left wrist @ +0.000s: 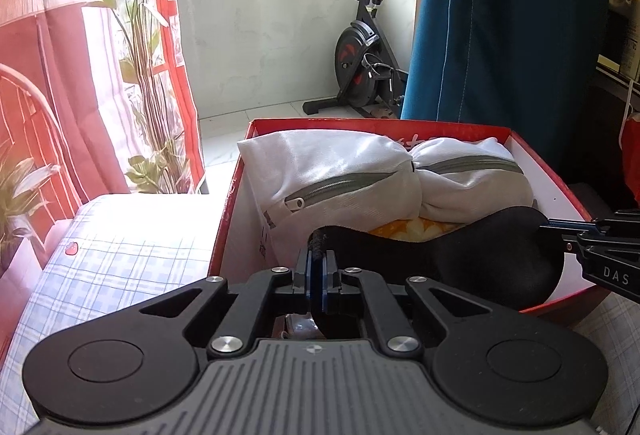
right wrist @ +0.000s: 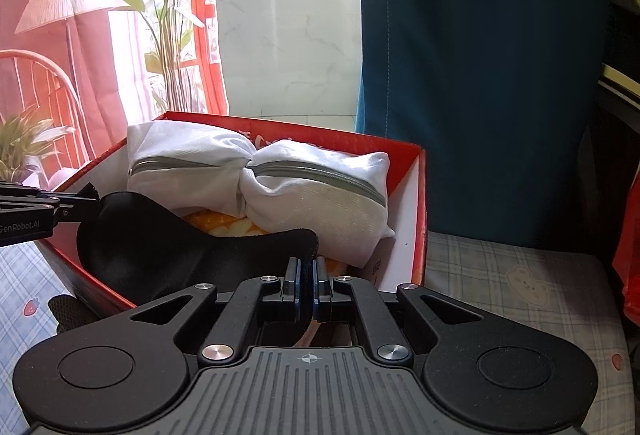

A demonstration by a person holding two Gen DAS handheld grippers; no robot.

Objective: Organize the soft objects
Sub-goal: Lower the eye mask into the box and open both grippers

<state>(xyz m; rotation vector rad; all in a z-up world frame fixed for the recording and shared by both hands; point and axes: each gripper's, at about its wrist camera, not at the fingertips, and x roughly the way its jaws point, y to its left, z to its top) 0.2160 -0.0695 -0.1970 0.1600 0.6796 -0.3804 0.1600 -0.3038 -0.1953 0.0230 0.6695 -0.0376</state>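
"DAS" is printed in pale capitals on the black body of the right hand-held gripper point(left wrist: 560, 231), seen at three o'clock in the left wrist view. "GenRobot.AI" is printed on the left hand-held gripper point(right wrist: 90, 204) at nine o'clock in the right wrist view. White characters on the red box point(right wrist: 420, 219) cannot be read.

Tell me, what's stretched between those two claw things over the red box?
A black fabric piece, pinched by the left gripper and right gripper, spans them above the red box. Both views show it.
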